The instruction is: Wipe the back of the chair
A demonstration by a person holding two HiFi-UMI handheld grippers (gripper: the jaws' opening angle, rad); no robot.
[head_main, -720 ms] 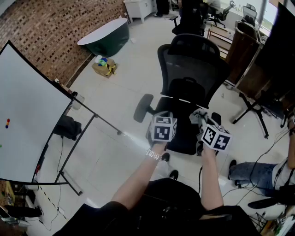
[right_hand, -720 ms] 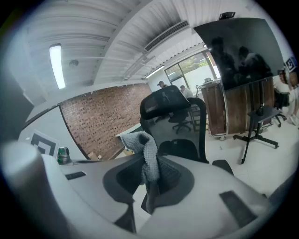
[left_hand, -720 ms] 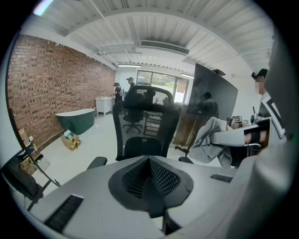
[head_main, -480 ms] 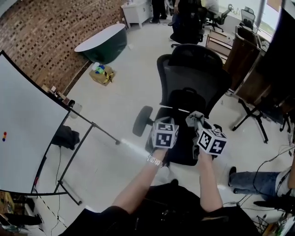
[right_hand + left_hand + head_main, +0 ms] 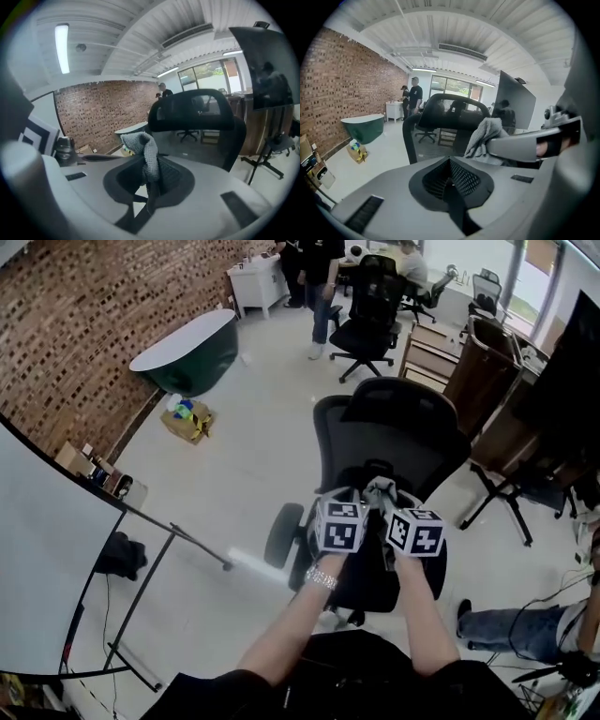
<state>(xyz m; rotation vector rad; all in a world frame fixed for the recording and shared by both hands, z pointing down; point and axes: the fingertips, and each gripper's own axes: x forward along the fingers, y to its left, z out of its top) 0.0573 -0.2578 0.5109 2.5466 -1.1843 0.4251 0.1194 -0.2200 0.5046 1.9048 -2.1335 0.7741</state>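
Our right gripper [image 5: 151, 184] clamped a crumpled grey cloth [image 5: 143, 150] before the black mesh office chair [image 5: 389, 442]. Our left gripper [image 5: 451, 183] was clenched, empty.

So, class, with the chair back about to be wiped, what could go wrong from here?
The right gripper pinches only a small part of the cloth, so the cloth might slip out against the back of the chair. The left gripper is shut and empty, not steadying the chair, which might swing away when pushed.
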